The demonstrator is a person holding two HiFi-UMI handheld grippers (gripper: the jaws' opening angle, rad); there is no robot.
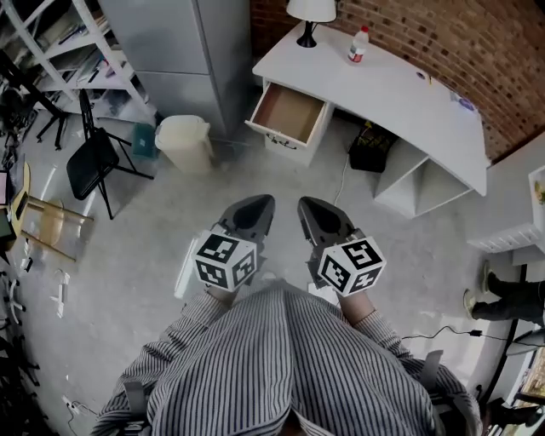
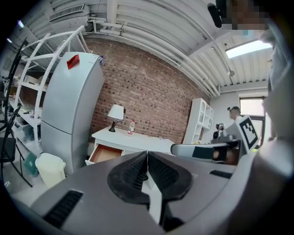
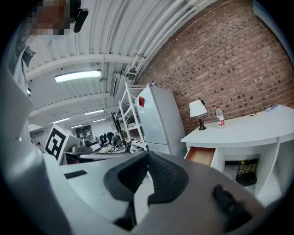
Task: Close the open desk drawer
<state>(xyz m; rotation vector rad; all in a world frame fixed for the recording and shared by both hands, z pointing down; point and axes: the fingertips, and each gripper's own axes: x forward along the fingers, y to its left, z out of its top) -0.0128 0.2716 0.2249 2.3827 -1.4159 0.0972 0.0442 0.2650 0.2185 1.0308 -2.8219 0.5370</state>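
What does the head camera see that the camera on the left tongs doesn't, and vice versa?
Only the head view: the black basket under the white desk, and the marker cube on the left tongs. Only the left gripper view: the ceiling light and pipes. Both: the desk, its open drawer, the lamp and the white bin.

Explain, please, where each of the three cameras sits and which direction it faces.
Head view: on the person's head, looking steeply down at the floor, the white desk and its open drawer; the striped shirt, left gripper and right gripper show.
Left gripper view: on the left gripper, facing along its shut jaws toward the desk; the right gripper shows at right.
Right gripper view: on the right gripper, facing along its shut jaws, desk at right; the left gripper shows at left.
Shared: all three show the drawer.
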